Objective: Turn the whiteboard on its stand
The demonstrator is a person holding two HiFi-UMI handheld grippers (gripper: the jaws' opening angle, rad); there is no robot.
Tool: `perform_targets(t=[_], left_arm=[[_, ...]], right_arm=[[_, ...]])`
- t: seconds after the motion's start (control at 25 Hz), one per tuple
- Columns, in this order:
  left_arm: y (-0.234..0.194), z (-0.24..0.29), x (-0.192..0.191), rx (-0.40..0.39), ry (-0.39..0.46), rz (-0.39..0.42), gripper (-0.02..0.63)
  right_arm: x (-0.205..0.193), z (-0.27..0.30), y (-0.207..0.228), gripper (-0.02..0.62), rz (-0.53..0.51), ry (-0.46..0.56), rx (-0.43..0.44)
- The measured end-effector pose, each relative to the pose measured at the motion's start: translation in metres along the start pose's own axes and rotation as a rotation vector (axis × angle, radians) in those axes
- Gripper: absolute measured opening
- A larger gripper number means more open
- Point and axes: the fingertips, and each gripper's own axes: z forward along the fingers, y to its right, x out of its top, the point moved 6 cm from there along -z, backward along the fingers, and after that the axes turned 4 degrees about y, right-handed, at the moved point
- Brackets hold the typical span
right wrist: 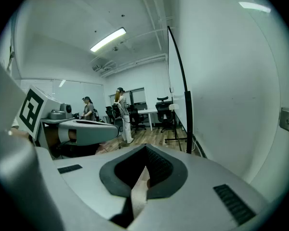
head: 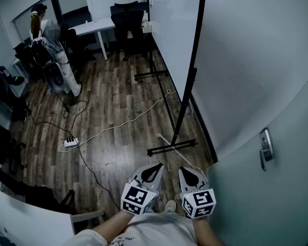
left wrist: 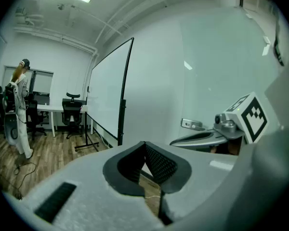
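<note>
The whiteboard (head: 172, 29) stands on its stand ahead of me, its black near edge turned my way and its face running off along the wall (head: 246, 45) on my right. Only a narrow strip of room shows between board and wall. The near foot bar (head: 172, 147) lies across the floor (head: 118, 101) ahead of my grippers, apart from them. To the left of the board the floor is open, crossed by a white cable (head: 124, 122) and a power strip (head: 71, 143). Further off a person (head: 51, 35) stands. A door (head: 277, 204) is close on my right. My left gripper (head: 155, 168) and right gripper (head: 191, 172) sit side by side, both with jaws together on nothing.
</note>
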Motion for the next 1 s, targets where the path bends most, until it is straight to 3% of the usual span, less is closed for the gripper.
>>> perform_targets(t=[0.36, 0.68, 1.0], left_arm=[[-0.015, -0.01, -0.002, -0.026, 0.003, -0.018, 0.011], [-0.039, -0.023, -0.002, -0.056, 0.018, -0.023, 0.011], [-0.061, -0.006, -0.005, -0.069, 0.005, -0.052, 0.011]], right_arm=[[-0.003, 0.006, -0.009, 0.006, -0.002, -0.01, -0.051], [-0.002, 0.012, -0.02, 0.006, 0.047, 0.042, -0.141], [0.0, 0.041, -0.012, 0.006, 0.054, 0.037, -0.133]])
